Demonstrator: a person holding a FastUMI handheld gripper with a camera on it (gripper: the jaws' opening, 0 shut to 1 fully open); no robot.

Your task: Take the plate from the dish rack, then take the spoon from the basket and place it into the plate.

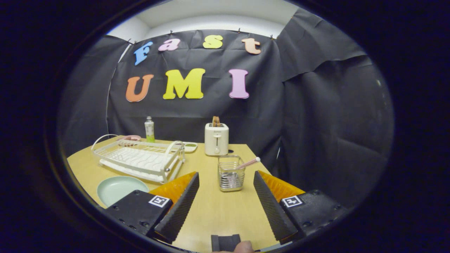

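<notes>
Two fingers of my gripper (226, 182) stand spread wide with nothing between them but bare tabletop (218, 211); the gripper is released and holds nothing. I have it level and low over the near end of the tabletop, pointing straight ahead toward the booth's back wall, both fingers slanting inward at about the same angle. A fingertip of the hand (243, 247) carrying it shows at the very base, right behind the gripper's body.

Just ahead of the fingers, in line with the gap and a little toward the right finger, I see the wire basket (230, 174) standing upright on the tabletop. The spoon (248, 163) sits in it, its pink handle leaning out over the rim to the right, with a pale rounded end up top.

The plate (119, 189), pale green, lies flat on the tabletop just beside my left finger, on its outer side, and close in front of the dish rack (140, 160). That white rack sits beyond the left finger, and I see nothing standing in its slots. A pink thing behind the rack I cannot make out.

Farther back, a cream toaster (216, 139) stands beyond the basket, with something brown poking out of its top. A small bottle (149, 129) with a green label stands near the wall, behind the rack.
</notes>
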